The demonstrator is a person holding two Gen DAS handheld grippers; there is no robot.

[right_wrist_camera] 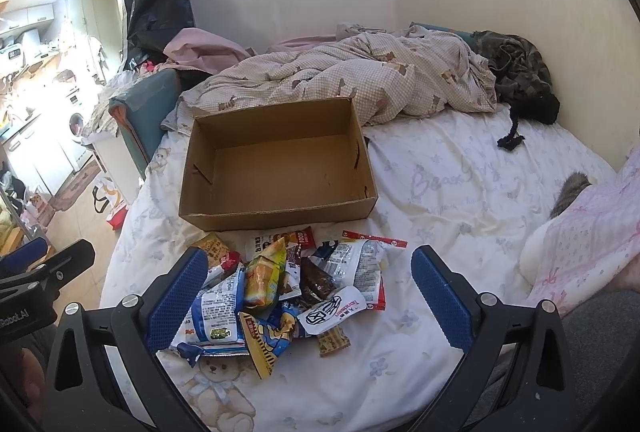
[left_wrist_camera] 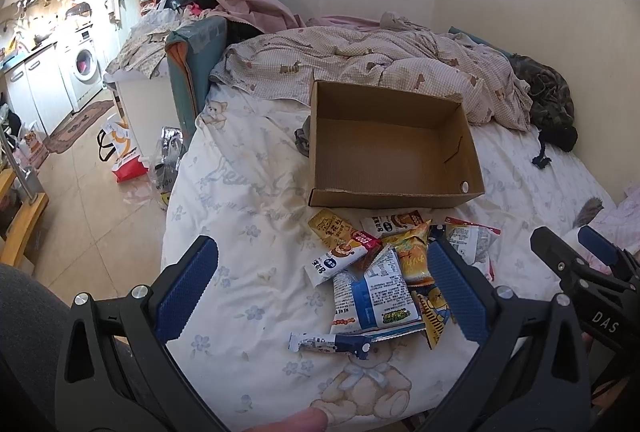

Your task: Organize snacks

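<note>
A pile of snack packets (left_wrist_camera: 384,272) (right_wrist_camera: 288,288) lies on the white bed sheet, just in front of an empty open cardboard box (left_wrist_camera: 400,197) (right_wrist_camera: 280,216). My left gripper (left_wrist_camera: 320,268) is open and empty, hovering above the pile's left side. My right gripper (right_wrist_camera: 312,276) is open and empty, hovering above the pile with its fingers to either side of it. The right gripper (left_wrist_camera: 576,252) also shows at the right edge of the left wrist view, and the left gripper (right_wrist_camera: 44,264) at the left edge of the right wrist view.
A crumpled checked duvet (left_wrist_camera: 380,59) (right_wrist_camera: 360,75) lies behind the box. Dark clothing (left_wrist_camera: 548,99) (right_wrist_camera: 516,71) sits at the far right by the wall. A pink pillow (right_wrist_camera: 588,244) lies at right. The bed's left edge (left_wrist_camera: 176,199) drops to a tiled floor with bags (left_wrist_camera: 120,147).
</note>
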